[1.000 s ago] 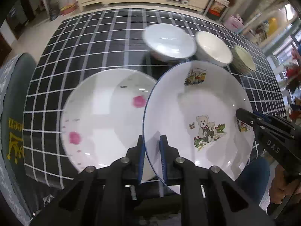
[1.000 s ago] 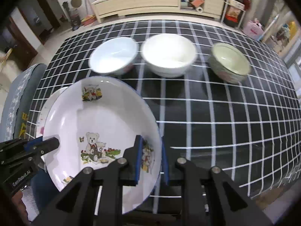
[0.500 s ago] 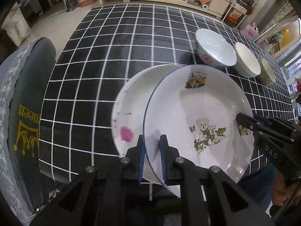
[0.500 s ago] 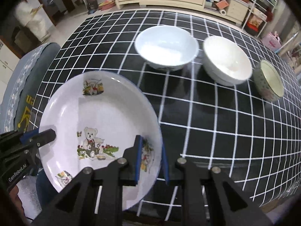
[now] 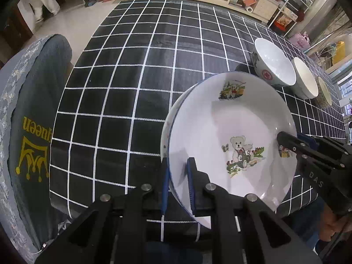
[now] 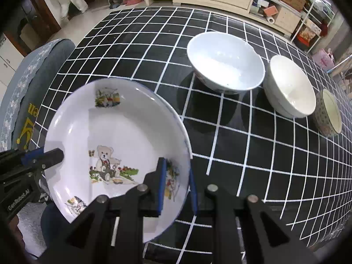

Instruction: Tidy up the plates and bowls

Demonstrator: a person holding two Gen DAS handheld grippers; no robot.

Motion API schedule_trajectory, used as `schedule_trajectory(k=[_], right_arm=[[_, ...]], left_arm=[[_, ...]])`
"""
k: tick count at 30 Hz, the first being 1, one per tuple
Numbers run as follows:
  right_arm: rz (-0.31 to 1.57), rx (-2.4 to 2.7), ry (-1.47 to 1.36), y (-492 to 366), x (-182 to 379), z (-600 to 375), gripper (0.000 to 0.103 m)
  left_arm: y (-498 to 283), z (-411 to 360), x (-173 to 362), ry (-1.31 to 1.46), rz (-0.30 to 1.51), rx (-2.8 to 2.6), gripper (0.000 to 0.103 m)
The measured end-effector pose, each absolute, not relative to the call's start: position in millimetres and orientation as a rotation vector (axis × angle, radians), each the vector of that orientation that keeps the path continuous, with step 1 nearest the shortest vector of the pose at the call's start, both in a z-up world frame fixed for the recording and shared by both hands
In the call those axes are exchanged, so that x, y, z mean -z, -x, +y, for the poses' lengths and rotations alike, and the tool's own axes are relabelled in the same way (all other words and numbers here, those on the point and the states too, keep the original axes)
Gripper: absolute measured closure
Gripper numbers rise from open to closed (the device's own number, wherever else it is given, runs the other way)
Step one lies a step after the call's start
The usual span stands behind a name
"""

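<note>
Bear plate [image 5: 231, 136] clamped at both rims: left gripper [image 5: 178, 187] pinched on the 7 o'clock edge, right gripper [image 6: 176, 184] pinched on the 5 o'clock edge. Now carried over the second plate [image 5: 169, 118], only a sliver of it showing at 9 o'clock; a second ago fully exposed alongside. Stacking nearly aligned. Three bowls [image 6: 226, 63] untouched at 1 o'clock on tablecloth [image 5: 132, 77].

I am looking along my left gripper [image 5: 177, 184]: two black angular finger arms are carrying blue pads and round silver screws. My right gripper [image 6: 176, 187] is showing the same black build, blue pads and silver screws. White lettering "DAS" is showing on the right one's black side, and "GenRobot.AI" is running along the left one's black body.
</note>
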State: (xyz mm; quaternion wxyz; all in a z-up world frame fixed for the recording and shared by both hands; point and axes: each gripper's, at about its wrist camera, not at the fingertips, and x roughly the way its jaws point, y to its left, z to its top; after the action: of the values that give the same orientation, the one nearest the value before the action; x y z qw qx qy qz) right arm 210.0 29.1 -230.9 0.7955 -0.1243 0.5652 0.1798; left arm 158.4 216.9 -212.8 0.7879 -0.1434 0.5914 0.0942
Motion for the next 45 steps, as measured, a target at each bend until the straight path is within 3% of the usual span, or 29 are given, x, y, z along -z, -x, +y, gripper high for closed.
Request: schedule_trajectory(k=[11, 32, 34, 37, 45], right_arm=[[1.254, -0.358, 0.28, -214, 247, 26, 0.079], [1.151, -0.355, 0.301, -196, 236, 26, 0.078], [1.15, -0.355, 0.297, -197, 231, 24, 0.075], [1.152, -0.342, 0.286, -196, 223, 19, 0.062], [1.165, -0.381, 0.213, -191, 201, 1, 0.059]], left_arm=[[-163, 212, 222, 0.304, 1.279, -0.196, 0.09], [-151, 211, 216, 0.324, 1.263, -0.191, 0.09], [-148, 210, 214, 0.322, 1.262, -0.2, 0.088], [-140, 208, 203, 0.316, 1.234, -0.211, 0.077], [-138, 187, 172, 0.296, 1.195, -0.164, 0.067]])
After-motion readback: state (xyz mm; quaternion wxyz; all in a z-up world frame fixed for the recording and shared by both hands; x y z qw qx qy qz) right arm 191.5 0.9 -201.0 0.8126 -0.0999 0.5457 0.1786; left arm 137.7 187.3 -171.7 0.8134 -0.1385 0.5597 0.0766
